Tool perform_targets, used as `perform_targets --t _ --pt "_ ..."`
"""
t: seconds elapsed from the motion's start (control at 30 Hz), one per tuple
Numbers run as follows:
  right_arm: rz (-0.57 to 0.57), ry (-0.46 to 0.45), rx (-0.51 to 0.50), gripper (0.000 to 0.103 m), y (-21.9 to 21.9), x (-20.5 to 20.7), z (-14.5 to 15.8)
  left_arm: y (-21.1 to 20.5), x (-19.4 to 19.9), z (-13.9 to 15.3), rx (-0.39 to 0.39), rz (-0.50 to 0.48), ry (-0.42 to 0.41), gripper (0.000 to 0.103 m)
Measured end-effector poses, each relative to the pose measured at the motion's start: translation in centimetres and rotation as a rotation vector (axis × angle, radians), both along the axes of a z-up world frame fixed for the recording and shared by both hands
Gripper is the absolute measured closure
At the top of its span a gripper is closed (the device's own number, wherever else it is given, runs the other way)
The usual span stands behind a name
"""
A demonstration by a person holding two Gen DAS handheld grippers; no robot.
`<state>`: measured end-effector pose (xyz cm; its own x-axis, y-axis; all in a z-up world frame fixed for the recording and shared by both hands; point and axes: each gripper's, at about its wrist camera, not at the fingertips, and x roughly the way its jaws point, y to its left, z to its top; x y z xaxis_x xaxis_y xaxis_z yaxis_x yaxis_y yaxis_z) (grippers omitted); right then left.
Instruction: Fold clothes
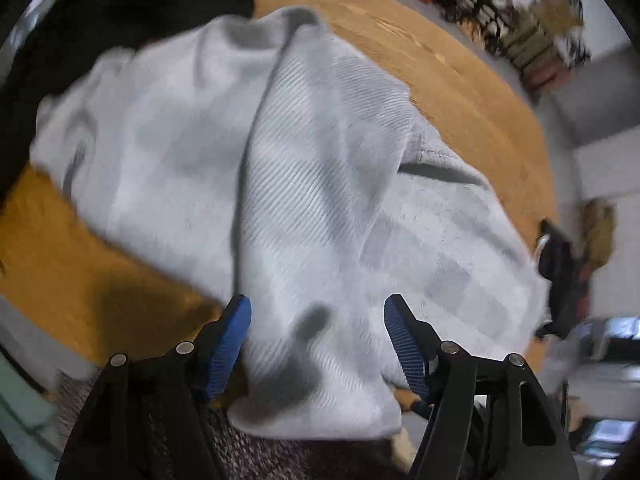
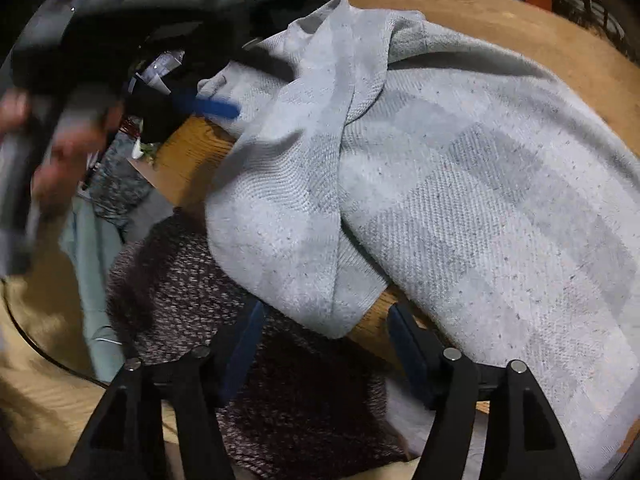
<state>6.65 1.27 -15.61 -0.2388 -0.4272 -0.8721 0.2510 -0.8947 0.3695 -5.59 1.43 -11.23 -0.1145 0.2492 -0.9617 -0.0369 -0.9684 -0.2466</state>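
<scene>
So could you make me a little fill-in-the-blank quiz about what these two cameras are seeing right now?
1. The light grey garment lies crumpled on a round ____ table.
2. The left gripper has its jaws ____, with nothing held between them.
3. The pads on its fingers are coloured ____.
4. Part of the garment hangs over the table's edge above a dark ____ fabric.

Missing words: wooden; open; blue; speckled
</scene>
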Motion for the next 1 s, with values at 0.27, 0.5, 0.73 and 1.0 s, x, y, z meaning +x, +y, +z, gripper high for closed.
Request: perform_targets --t 0.27,0.5,0.73,1.0 --pt "0.008 0.064 0.022 0.049 0.0 -0.2 -1.5 5.0 -4.7 -4.1 -0.149 -0.052 -0.098 0.063" --pt "0.049 0.114 -0.023 0.057 -0.7 0.4 -2.1 4.6 -5.0 -5.1 -0.177 -0.078 -0.109 0.091" --pt "0.105 0.115 -0.051 0.096 -2.3 1.8 -1.0 -0.3 -4.3 -2.0 0.005 -0.022 -0.077 0.097" --pt "0.040 0.367 0.032 0.098 1.3 1.6 12.5 -4.6 -5.1 9.7 0.344 -0.012 0.110 0.099"
